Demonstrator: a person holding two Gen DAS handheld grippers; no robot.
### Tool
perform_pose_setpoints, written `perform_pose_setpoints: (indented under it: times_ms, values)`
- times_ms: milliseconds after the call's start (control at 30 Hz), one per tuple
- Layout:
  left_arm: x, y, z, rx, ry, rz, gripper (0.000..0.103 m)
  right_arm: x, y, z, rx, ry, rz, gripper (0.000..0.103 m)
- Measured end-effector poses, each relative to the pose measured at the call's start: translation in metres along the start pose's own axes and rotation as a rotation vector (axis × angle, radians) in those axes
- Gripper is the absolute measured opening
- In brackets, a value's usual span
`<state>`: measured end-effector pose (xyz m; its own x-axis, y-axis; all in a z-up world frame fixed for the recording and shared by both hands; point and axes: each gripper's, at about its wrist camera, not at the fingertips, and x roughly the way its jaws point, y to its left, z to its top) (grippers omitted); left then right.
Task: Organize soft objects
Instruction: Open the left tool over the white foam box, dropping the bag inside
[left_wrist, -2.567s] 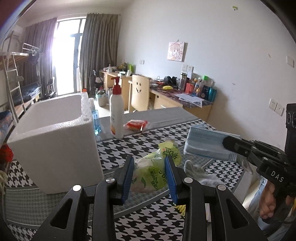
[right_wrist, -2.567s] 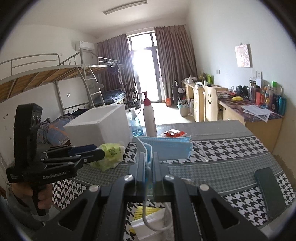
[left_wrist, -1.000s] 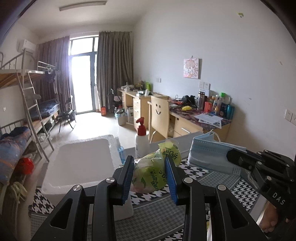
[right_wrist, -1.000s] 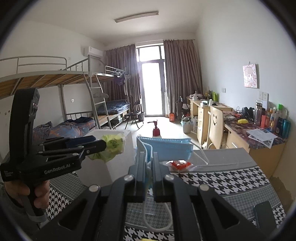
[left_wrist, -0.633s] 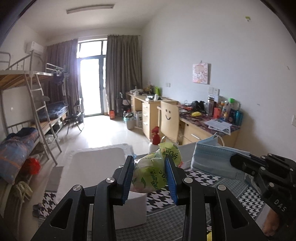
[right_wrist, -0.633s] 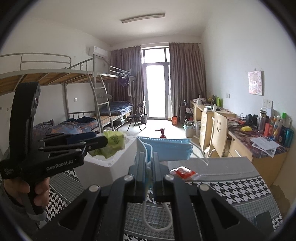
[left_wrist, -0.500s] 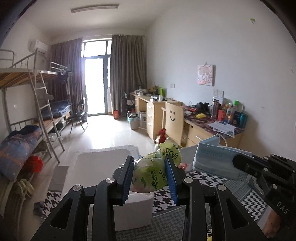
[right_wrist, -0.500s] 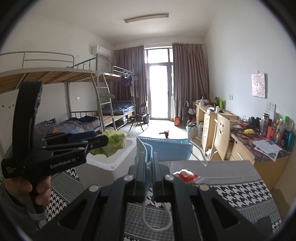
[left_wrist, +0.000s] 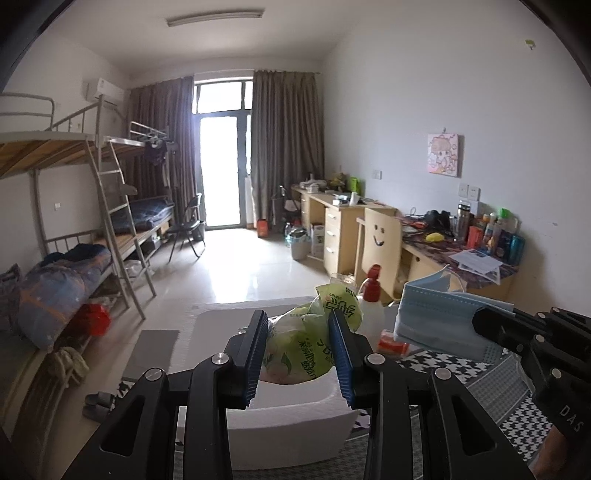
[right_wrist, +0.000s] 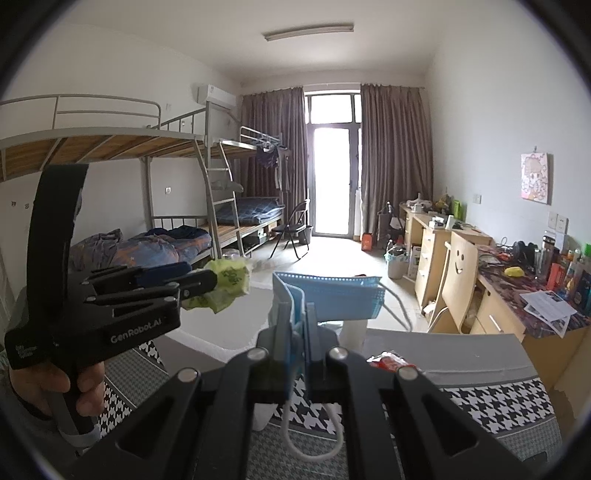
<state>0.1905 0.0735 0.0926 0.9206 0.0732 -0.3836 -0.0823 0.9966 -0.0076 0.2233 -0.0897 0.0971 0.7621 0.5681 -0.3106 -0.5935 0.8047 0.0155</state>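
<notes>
Left gripper (left_wrist: 298, 349): raised since 2.6 s ago; the green bag (left_wrist: 310, 339) it clamps now hangs above the open white foam box (left_wrist: 295, 410), no longer beside the box's outer wall.
Right gripper (right_wrist: 295, 325): likewise lifted; the blue face mask (right_wrist: 328, 299) it pinches now sits against the floor and doorway rather than the tabletop.
Pump bottle (left_wrist: 369, 302): now low in the left wrist view, only its red top clear of the bag.
Houndstooth table cover (right_wrist: 495, 402): fills less of both views.
</notes>
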Motion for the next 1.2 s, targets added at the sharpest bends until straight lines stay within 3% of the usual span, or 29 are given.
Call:
perform_pose_setpoints:
  times_ms: [633, 967, 1200]
  values:
    - [0.02, 0.025, 0.002, -0.039, 0.022, 0.1, 0.036, 0.025, 0.016, 0.013, -0.023, 0.027, 0.047, 0.008]
    - [0.041, 0.032, -0.001, -0.056, 0.052, 0.077, 0.039, 0.044, 0.018, 0.012, -0.018, 0.074, 0.064, 0.008]
    - [0.053, 0.04, -0.008, -0.065, 0.088, 0.07, 0.07, 0.045, 0.019, 0.013, -0.023, 0.082, 0.062, 0.008]
